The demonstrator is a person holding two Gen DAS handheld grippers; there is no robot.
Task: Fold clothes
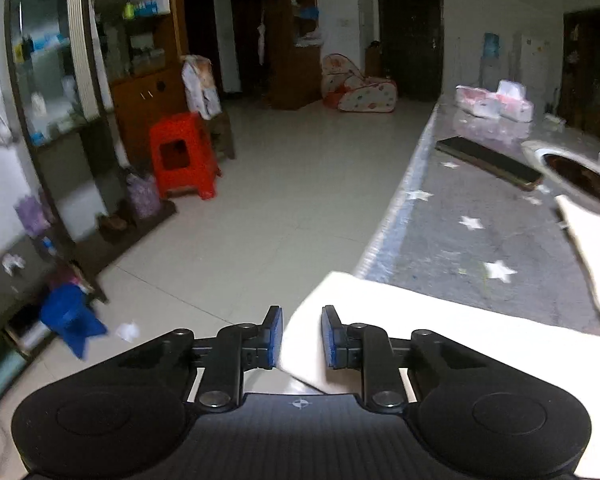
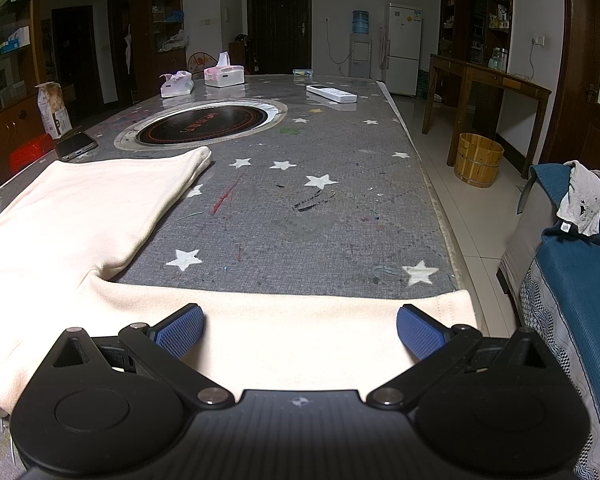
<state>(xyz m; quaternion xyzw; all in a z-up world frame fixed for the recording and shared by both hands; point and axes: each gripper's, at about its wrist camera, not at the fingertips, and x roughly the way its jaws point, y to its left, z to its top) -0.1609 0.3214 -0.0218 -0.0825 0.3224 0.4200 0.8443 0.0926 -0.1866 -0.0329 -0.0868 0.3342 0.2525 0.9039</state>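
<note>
the left hand-held gripper (image 1: 300, 336) sits at the near corner of the tabletop (image 1: 480, 248), its blue pads a narrow gap apart with a fold of the cream garment (image 1: 400, 312) between them; the pads do not visibly press on the cloth. the right hand-held gripper (image 2: 300, 334) hovers over the same cream garment (image 2: 80, 208) with its jaws spread wide and nothing gripped. the garment is plain, pale and soft-looking, lying flat on the grey star-printed tabletop (image 2: 300, 208), one hemmed band stretched along the near edge and a broader part reaching toward a round black inset (image 2: 204, 124).
</note>
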